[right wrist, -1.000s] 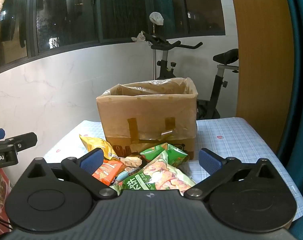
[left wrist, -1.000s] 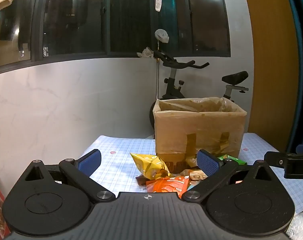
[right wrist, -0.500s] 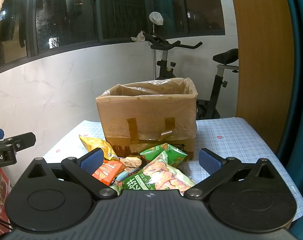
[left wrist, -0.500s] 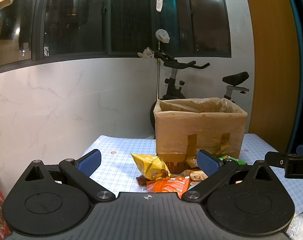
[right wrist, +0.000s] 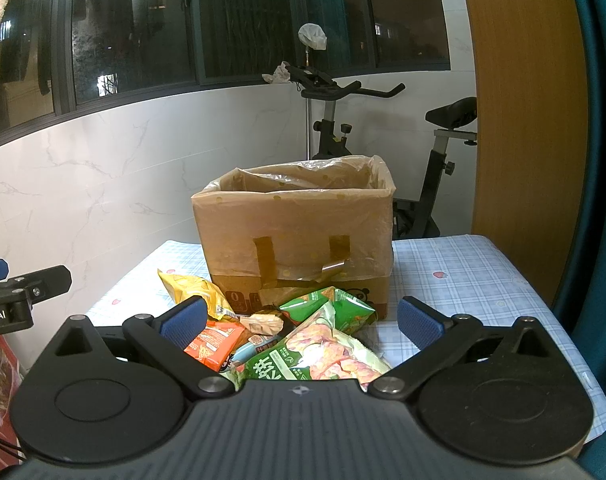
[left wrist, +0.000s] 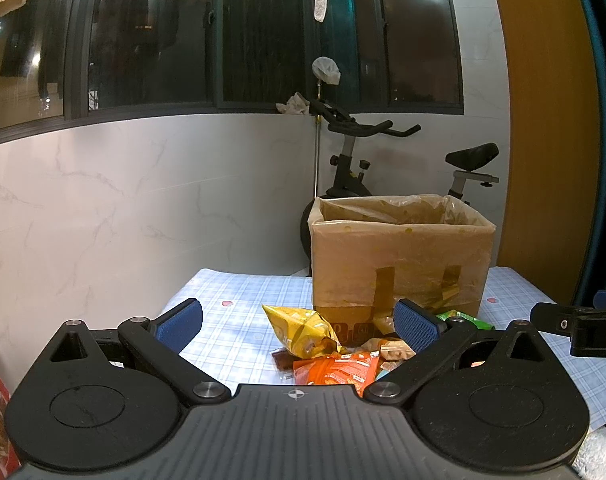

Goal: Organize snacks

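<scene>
A pile of snack packets lies on the checked tablecloth in front of a cardboard box [right wrist: 299, 240] lined with clear plastic. In the right wrist view I see a yellow bag [right wrist: 195, 290], an orange packet [right wrist: 213, 340], a small green bag [right wrist: 327, 308] and a large green chip bag [right wrist: 323, 360]. My right gripper [right wrist: 301, 320] hovers open above the pile, holding nothing. In the left wrist view the yellow bag [left wrist: 299, 330] and orange packet [left wrist: 337, 368] lie ahead of the box [left wrist: 399, 256]. My left gripper [left wrist: 297, 320] is open and empty, short of the pile.
An exercise bike [right wrist: 383, 128] stands behind the table against a white marble-look wall under dark windows. A wooden panel [right wrist: 523, 120] and a teal curtain rise on the right. The tablecloth [right wrist: 463, 272] runs to the right of the box. The other gripper's tip [left wrist: 575, 326] shows at right.
Both views have shifted very slightly; the snacks and box lie where they were and both grippers stay open.
</scene>
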Motion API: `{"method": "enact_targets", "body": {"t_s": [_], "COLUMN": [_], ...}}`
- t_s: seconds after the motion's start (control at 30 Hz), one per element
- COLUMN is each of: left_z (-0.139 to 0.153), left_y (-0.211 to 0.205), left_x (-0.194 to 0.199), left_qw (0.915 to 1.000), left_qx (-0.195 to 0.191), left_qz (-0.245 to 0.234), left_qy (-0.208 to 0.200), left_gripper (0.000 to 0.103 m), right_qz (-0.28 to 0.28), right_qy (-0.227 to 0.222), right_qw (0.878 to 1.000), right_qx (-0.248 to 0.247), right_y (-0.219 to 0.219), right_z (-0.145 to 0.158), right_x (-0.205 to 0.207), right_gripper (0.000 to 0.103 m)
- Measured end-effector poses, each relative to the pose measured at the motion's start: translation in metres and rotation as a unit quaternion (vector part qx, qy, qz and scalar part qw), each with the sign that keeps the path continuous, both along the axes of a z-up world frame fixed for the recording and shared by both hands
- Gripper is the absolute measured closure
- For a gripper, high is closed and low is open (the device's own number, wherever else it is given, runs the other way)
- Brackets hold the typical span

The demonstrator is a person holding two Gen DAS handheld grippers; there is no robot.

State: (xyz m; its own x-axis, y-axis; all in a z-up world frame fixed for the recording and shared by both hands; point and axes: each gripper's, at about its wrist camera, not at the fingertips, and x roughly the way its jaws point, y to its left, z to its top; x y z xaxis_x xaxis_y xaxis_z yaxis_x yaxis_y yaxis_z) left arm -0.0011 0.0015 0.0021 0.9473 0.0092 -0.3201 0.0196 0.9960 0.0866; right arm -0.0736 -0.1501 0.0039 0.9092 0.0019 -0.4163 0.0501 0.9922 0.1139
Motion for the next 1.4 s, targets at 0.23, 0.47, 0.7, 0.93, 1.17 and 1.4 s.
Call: {"method": "enact_targets", "body": {"t_s": [0.23, 0.47, 0.7, 0.93, 1.17, 1.4], "left_z": [-0.0007, -0.0017, -0.0028, -0.0059, -0.0064, -0.0078], "left_y": [-0.0002, -0.0006, -0.0012, -0.0015, -0.0017, -0.0013], "left_x": [0.0002, 0.0001, -0.0004, 0.0008, 0.0008, 0.0013], "left_qw": [1.0000, 1.0000, 1.0000, 1.0000, 1.0000, 0.9999], "left_qx": [0.000, -0.001, -0.001, -0.001, -0.002, -0.007], "left_qz": [0.000, -0.001, -0.001, -0.002, -0.003, -0.002], "left_qy": [0.001, 0.002, 0.004, 0.006, 0.007, 0.011], "left_gripper": [0.000, 0.000, 0.000, 0.000, 0.000, 0.000], "right_qz": [0.000, 0.000, 0.000, 0.000, 0.000, 0.000], "right_qy": [0.000, 0.001, 0.001, 0.001, 0.002, 0.002], "right_qw": [1.000, 1.000, 1.000, 1.000, 1.000, 1.000], "right_qx": [0.000, 0.000, 0.000, 0.001, 0.001, 0.001], "right_y": [0.0000, -0.0005, -0.0004, -0.0004, -0.0003, -0.0005], "right_z": [-0.0004, -0.0008, -0.0010, -0.0014, -0.0019, -0.0018], "right_x": [-0.0001, -0.0007, -0.0013, -0.0016, -0.0012, -0.0015], "right_gripper": [0.000, 0.000, 0.000, 0.000, 0.000, 0.000]}}
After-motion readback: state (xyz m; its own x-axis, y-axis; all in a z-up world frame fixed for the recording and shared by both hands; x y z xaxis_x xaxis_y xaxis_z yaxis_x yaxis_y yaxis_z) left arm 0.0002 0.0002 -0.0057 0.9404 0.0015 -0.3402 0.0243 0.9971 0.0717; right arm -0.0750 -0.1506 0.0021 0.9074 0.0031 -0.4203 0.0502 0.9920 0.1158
